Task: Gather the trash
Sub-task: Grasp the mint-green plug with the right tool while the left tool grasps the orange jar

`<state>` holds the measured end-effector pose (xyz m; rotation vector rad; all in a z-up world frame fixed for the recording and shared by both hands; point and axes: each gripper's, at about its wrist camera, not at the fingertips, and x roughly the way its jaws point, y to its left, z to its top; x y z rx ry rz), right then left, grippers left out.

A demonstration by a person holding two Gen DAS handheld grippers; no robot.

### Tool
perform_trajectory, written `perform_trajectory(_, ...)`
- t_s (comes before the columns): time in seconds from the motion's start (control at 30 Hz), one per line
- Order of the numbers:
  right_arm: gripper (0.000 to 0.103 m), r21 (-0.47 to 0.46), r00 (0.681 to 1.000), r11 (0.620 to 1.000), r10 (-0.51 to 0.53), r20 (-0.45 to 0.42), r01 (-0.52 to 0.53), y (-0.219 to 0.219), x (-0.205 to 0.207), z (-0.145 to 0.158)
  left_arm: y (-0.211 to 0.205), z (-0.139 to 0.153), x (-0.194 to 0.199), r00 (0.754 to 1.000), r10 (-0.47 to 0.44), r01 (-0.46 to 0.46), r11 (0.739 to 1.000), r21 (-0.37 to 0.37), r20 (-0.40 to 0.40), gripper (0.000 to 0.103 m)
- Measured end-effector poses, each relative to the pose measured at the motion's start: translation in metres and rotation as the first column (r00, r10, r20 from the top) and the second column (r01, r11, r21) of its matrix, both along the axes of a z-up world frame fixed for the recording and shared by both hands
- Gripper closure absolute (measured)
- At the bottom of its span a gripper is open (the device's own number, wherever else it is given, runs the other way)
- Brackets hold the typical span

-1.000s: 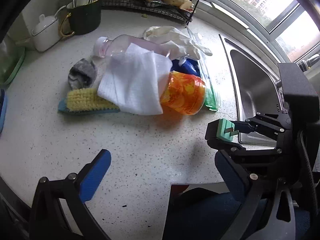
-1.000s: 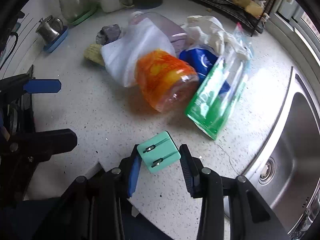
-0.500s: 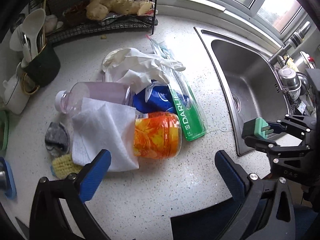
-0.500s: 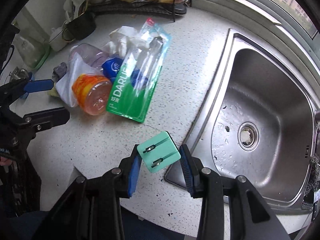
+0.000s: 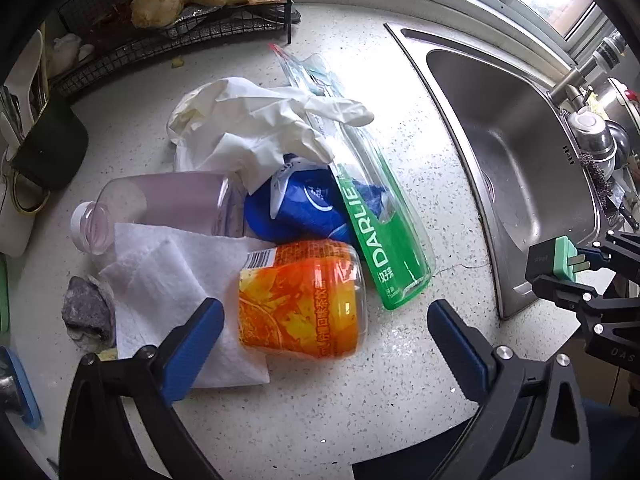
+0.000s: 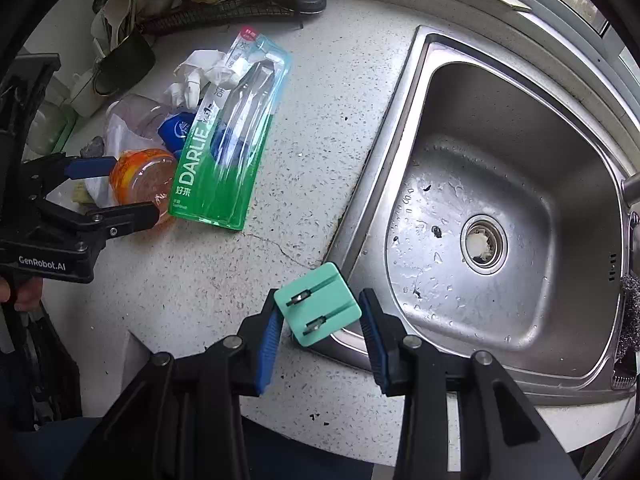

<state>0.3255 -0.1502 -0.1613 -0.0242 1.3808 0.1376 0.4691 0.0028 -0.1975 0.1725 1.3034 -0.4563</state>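
Note:
A trash pile lies on the speckled counter: an orange jar (image 5: 300, 300), a white paper towel (image 5: 168, 292), a clear plastic bottle (image 5: 160, 204), a blue wrapper (image 5: 296, 204), white gloves (image 5: 256, 124) and a green Darlie toothbrush pack (image 5: 380, 240). My left gripper (image 5: 320, 340) is open, its blue pads either side of the orange jar, just in front of it. My right gripper (image 6: 320, 324) is shut on a mint-green plug adapter (image 6: 318, 304) held above the counter edge beside the sink; it also shows in the left wrist view (image 5: 560, 260).
A steel sink (image 6: 500, 208) lies to the right with a faucet (image 5: 580, 76) behind. A black wire rack (image 5: 180, 12) with ginger, a dark utensil cup (image 5: 52, 148) and a grey stone (image 5: 86, 312) stand at the back and left.
My left gripper has moved in close to the trash pile, now straddling the orange jar. My right gripper has swung right toward the sink, still holding the plug adapter.

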Motion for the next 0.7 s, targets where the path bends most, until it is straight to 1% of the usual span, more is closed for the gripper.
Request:
perform_trajectory(0.03,0.067,0.001,1.000,1.000,-0.001,-0.004,0.001,0.000,0.000,-0.001,0.000,-0.001,0.001,1.000,0.000,0.000,1.000,-0.003,0.000,0.009)
perform_trajectory(0.07,0.067,0.003,1.000,1.000,-0.001,-0.007,0.001,0.000,0.001,-0.002,0.001,-0.002,0.001,1.000,0.002,-0.002,1.000,-0.003,-0.002,0.015)
perform_trajectory(0.1,0.067,0.005,1.000,1.000,0.001,-0.008,-0.001,0.001,0.001,-0.002,0.002,-0.003,0.001,1.000,0.004,-0.004,1.000,0.000,-0.006,0.024)
perform_trajectory(0.13,0.067,0.006,1.000,1.000,0.004,-0.008,-0.004,0.002,0.002,-0.001,0.002,-0.005,0.000,1.000,0.004,-0.004,1.000,0.005,-0.011,0.030)
perform_trajectory(0.17,0.067,0.006,1.000,1.000,0.008,-0.007,-0.008,0.002,0.003,-0.001,0.003,-0.008,-0.001,1.000,0.000,0.000,1.000,0.007,-0.014,0.039)
perform_trajectory(0.2,0.067,0.005,1.000,1.000,0.011,-0.004,-0.011,0.003,0.003,0.000,0.005,-0.009,-0.003,1.000,-0.003,0.003,1.000,0.009,-0.015,0.043)
perform_trajectory(0.27,0.067,0.005,1.000,1.000,0.017,-0.001,-0.017,0.005,0.005,0.001,0.006,-0.014,-0.005,1.000,-0.003,0.003,1.000,0.012,-0.017,0.047)
perform_trajectory(0.37,0.067,0.002,1.000,1.000,0.025,0.001,-0.025,0.009,0.006,0.002,0.006,-0.015,-0.010,1.000,0.000,0.000,1.000,0.009,-0.001,0.048)
perform_trajectory(0.43,0.067,-0.001,0.999,0.999,0.032,0.002,-0.032,0.011,0.006,0.003,0.005,-0.011,-0.014,1.000,-0.017,0.017,1.000,0.012,0.020,0.048)
perform_trajectory(0.57,0.067,-0.003,0.999,0.999,0.045,0.003,-0.045,0.018,0.006,0.004,0.005,0.002,-0.023,0.999,-0.027,0.027,1.000,-0.003,0.043,0.048)
perform_trajectory(0.7,0.067,-0.002,0.998,0.998,0.061,0.023,-0.061,0.022,0.003,0.009,0.011,0.015,-0.031,0.998,-0.015,0.015,1.000,-0.013,0.062,0.048)
